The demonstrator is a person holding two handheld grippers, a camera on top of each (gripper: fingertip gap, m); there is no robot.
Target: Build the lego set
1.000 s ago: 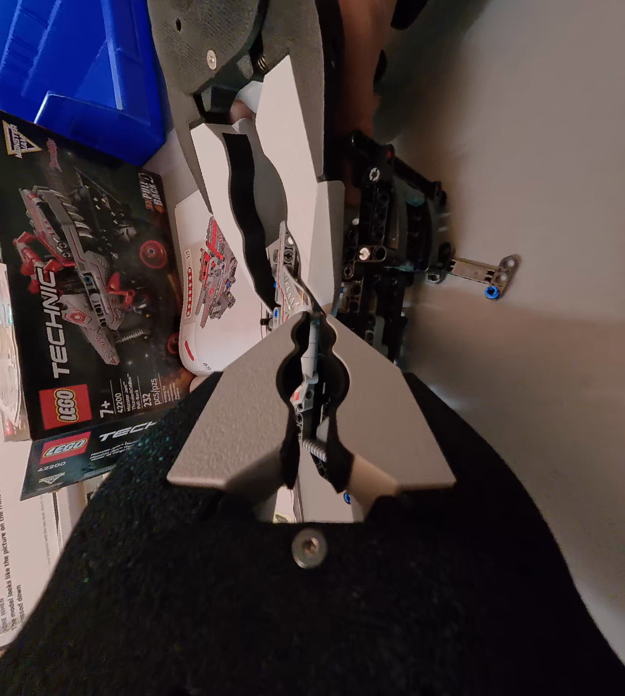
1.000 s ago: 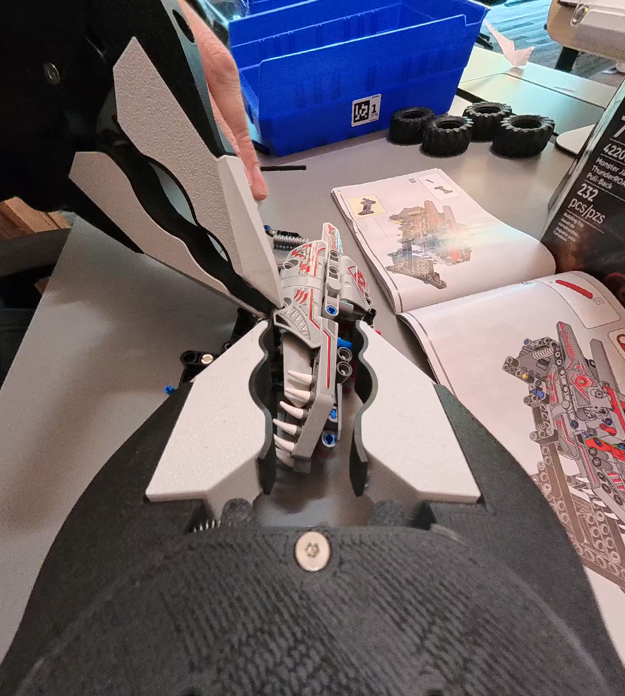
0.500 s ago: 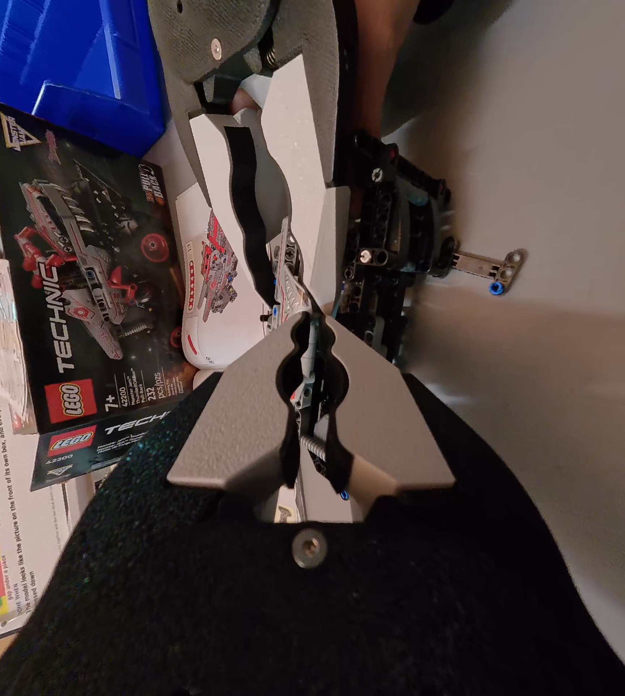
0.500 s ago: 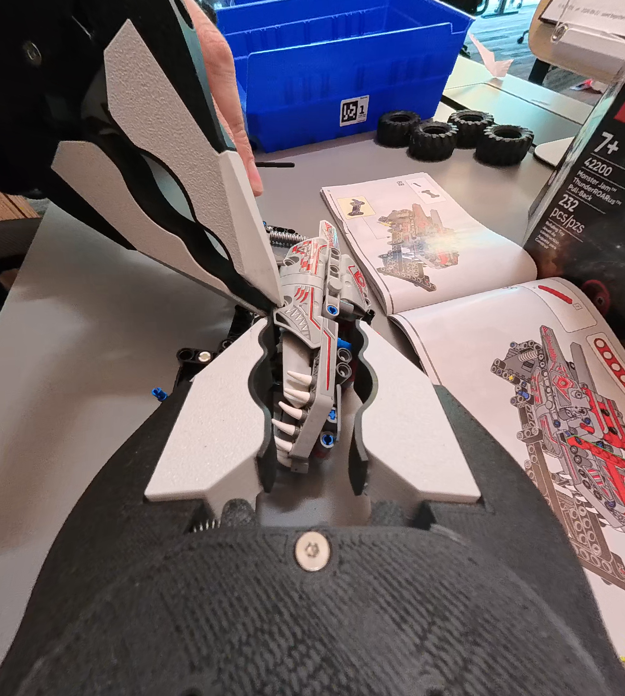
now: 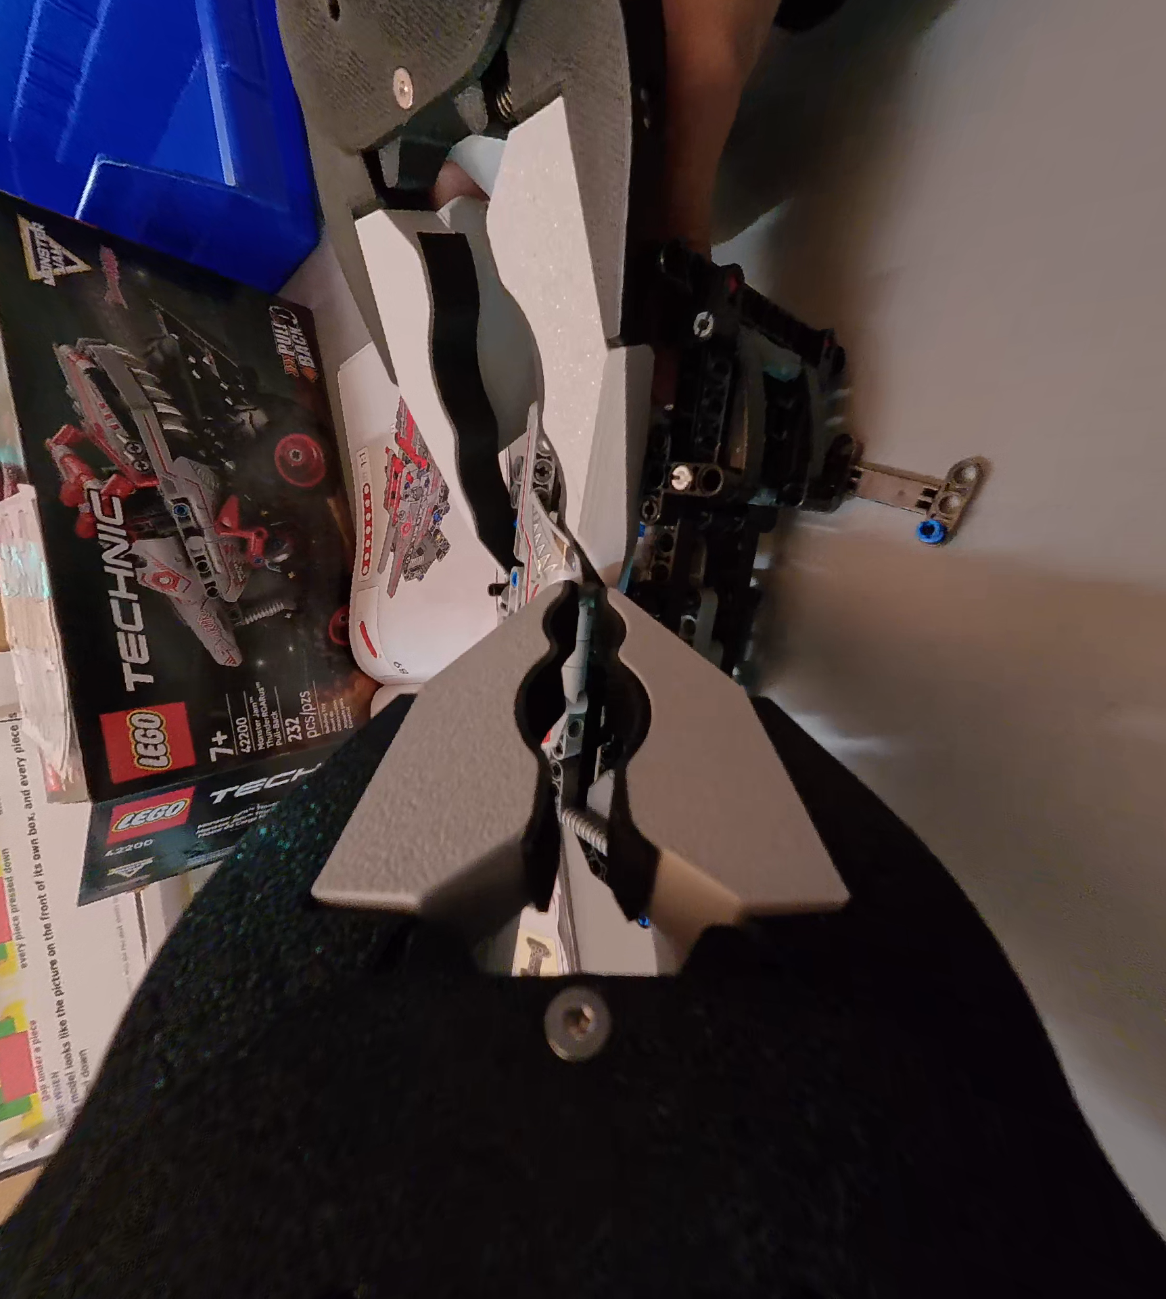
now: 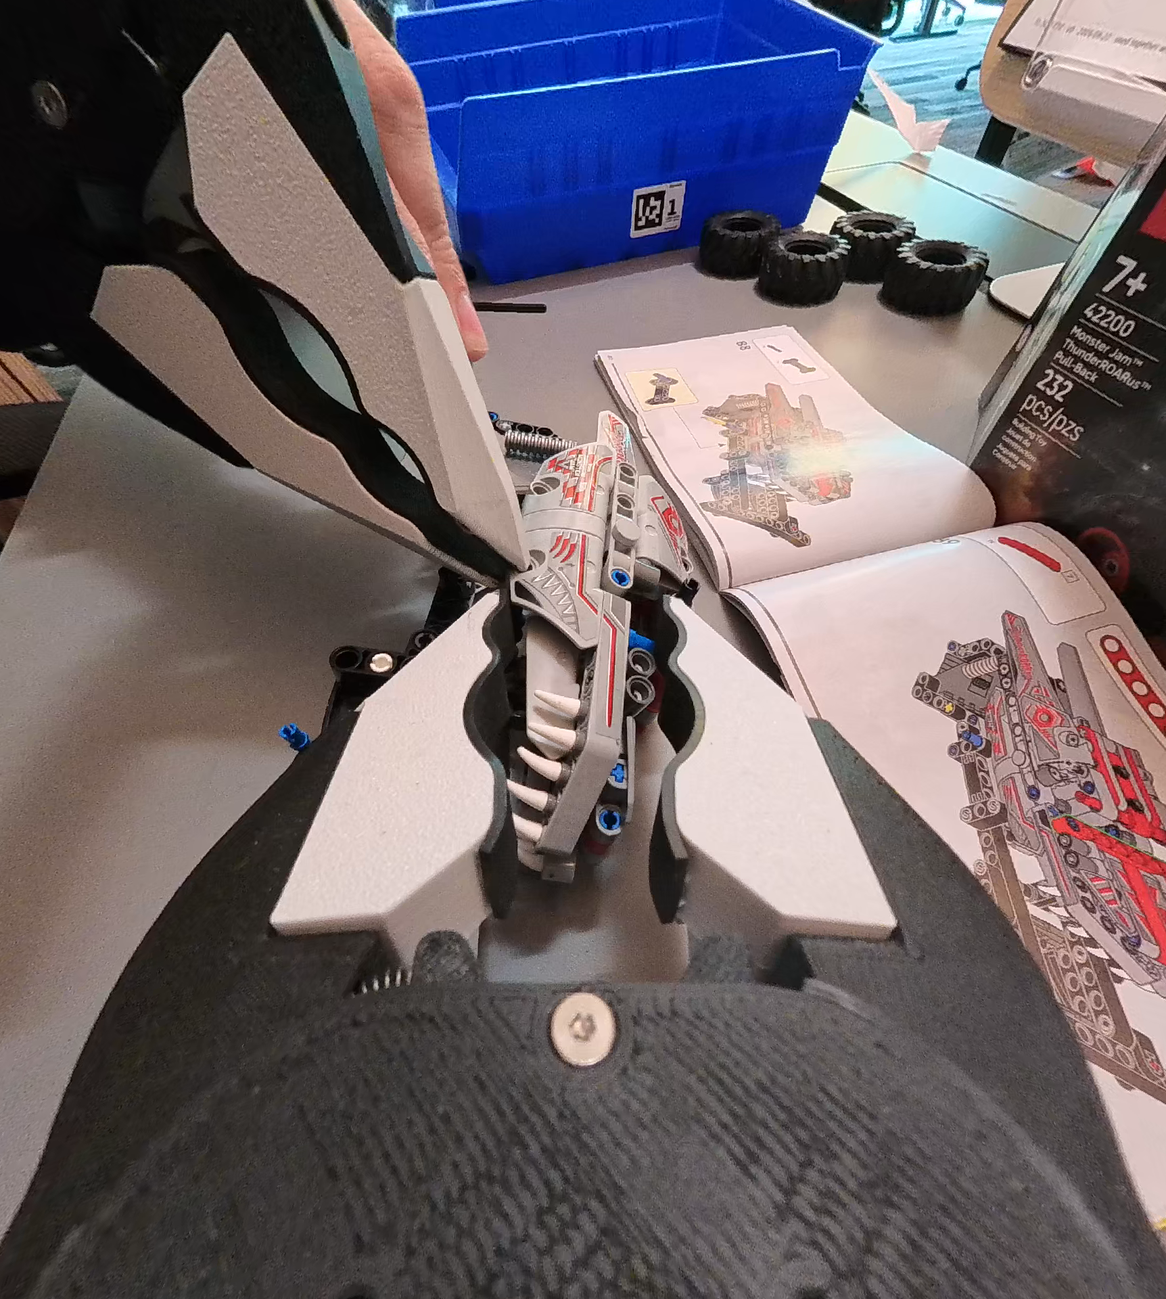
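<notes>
My right tool [image 6: 584,731] is closed on the grey, red-striped toothed jaw assembly of the brick model [image 6: 577,710], lower end deep between the pads. My left tool [image 5: 584,710] is clamped on the same model's rear, near its metal spring [image 5: 584,819]; in the right view its tips touch the grey head panel at 11 o'clock.

Judgement: the body is being seated onto the black beam chassis [image 5: 728,450] beneath. Press squarely, both grips firm, avoiding the white teeth.

Outward: the open white instruction booklet [image 6: 917,632] lies just beside at 2 to 4 o'clock; the dark printed set box [image 6: 1128,365] stands at 2 o'clock. Four black rubber tyres [image 6: 847,260] and the blue plastic bin [image 6: 601,140] sit at 12 to 1 o'clock. The grey worktop [image 6: 109,668] at 9 o'clock offers free room, though its edge is near.
</notes>
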